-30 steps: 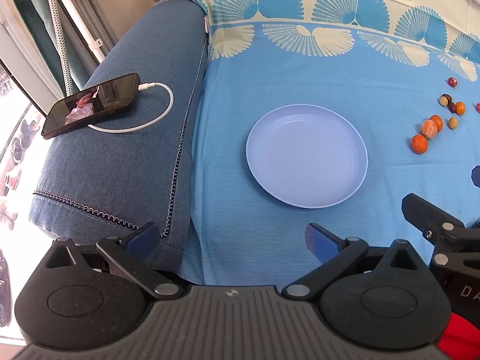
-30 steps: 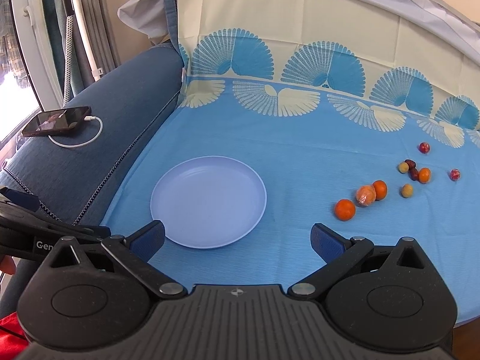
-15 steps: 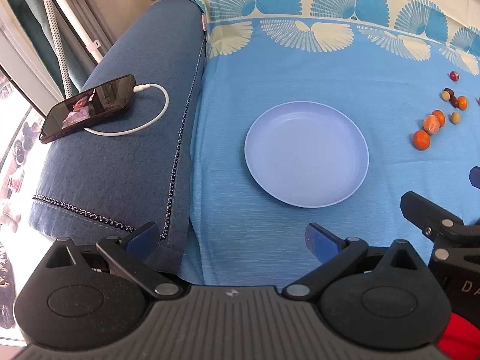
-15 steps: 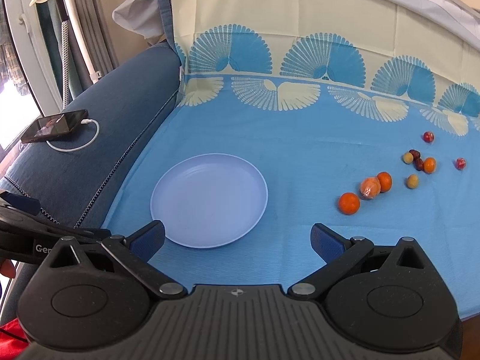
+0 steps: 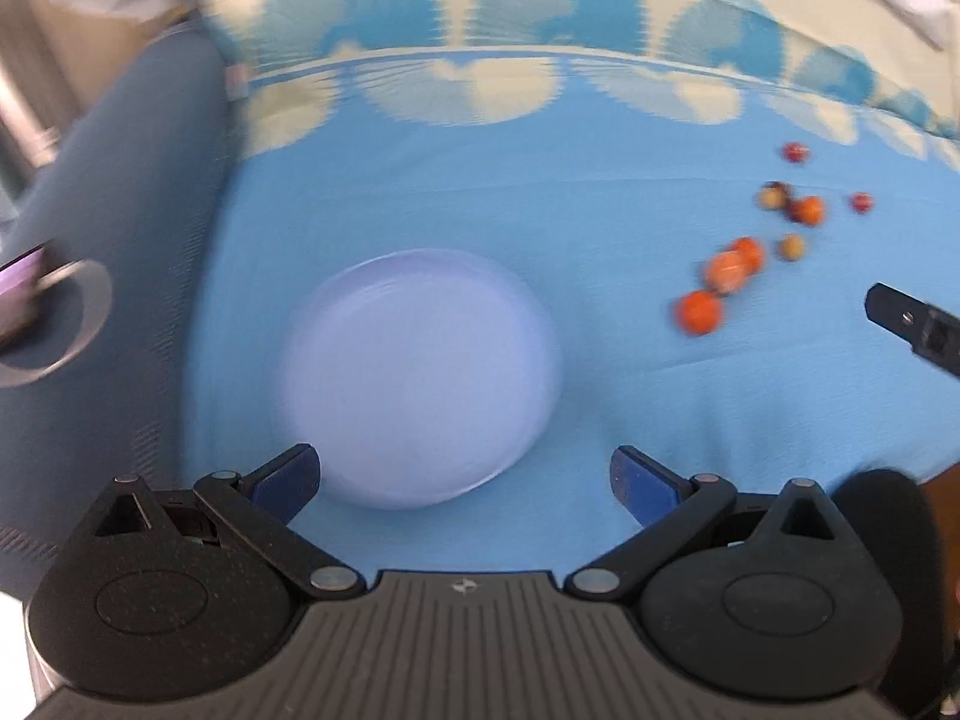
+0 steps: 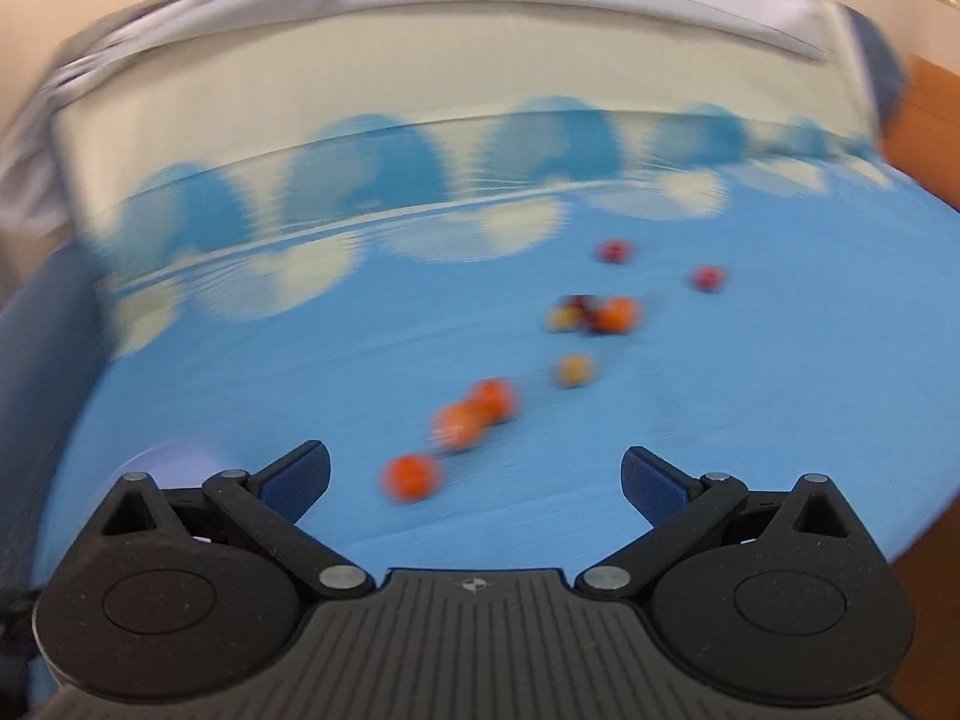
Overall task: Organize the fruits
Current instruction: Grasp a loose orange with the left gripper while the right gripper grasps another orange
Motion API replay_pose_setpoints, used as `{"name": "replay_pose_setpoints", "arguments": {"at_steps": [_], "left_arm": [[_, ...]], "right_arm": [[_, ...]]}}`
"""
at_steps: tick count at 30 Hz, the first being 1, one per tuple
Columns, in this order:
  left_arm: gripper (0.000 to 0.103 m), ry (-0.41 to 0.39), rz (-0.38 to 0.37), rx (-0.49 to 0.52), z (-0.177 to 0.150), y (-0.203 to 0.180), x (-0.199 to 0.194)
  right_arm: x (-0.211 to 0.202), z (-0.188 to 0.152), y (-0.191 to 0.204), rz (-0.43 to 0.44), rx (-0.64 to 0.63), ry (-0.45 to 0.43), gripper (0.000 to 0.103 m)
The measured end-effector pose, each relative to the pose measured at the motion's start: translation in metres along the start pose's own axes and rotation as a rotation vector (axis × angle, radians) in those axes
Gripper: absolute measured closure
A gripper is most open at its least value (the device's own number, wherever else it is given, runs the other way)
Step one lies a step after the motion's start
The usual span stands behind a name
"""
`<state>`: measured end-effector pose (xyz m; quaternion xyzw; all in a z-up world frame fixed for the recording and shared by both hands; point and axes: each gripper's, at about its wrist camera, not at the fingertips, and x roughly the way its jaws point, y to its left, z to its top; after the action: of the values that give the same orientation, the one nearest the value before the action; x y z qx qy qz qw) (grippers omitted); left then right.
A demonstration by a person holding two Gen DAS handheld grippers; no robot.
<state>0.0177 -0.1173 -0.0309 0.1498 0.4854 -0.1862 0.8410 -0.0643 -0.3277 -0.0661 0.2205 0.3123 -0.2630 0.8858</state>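
Both views are motion-blurred. A pale blue plate (image 5: 420, 378) lies empty on the blue cloth, just beyond my open left gripper (image 5: 465, 477). Several small fruits are scattered to its right: an orange one (image 5: 698, 312) nearest, a pair of orange ones (image 5: 735, 261) behind it, and smaller yellow and red ones (image 5: 792, 207) farther back. In the right wrist view my open right gripper (image 6: 474, 474) hangs over the cloth with the nearest orange fruit (image 6: 411, 476) between and just beyond its fingers. Only the plate's rim (image 6: 174, 456) shows at the left there.
A blue cloth (image 5: 600, 192) with a fan pattern covers the surface. A denim-blue sofa arm (image 5: 120, 210) with a phone and white cable (image 5: 54, 324) lies to the left. The right gripper's finger (image 5: 912, 324) pokes in at the right edge. The cloth's right edge (image 6: 924, 516) drops off toward wood.
Both grippers swung to the right. The plate now sits closer under my left gripper, and my right gripper has moved off the plate toward the fruits, which look nearer. Both stay open.
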Motion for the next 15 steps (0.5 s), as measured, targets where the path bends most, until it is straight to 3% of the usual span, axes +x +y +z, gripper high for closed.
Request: {"name": "replay_pose_setpoints", "arguments": {"at_steps": [4, 8, 15], "left_arm": [[0.000, 0.047, -0.064, 0.046, 0.027, -0.045, 0.047], [0.000, 0.095, -0.086, 0.086, 0.049, -0.087, 0.100], [0.000, 0.131, -0.050, 0.256, 0.066, -0.142, 0.171]], "right_arm": [[0.036, 0.023, -0.047, -0.118, 0.080, -0.005, 0.001], [0.093, 0.042, -0.082, -0.164, 0.104, -0.001, 0.001], [0.210, 0.060, -0.106, -0.217, -0.107, 0.022, 0.001]]}}
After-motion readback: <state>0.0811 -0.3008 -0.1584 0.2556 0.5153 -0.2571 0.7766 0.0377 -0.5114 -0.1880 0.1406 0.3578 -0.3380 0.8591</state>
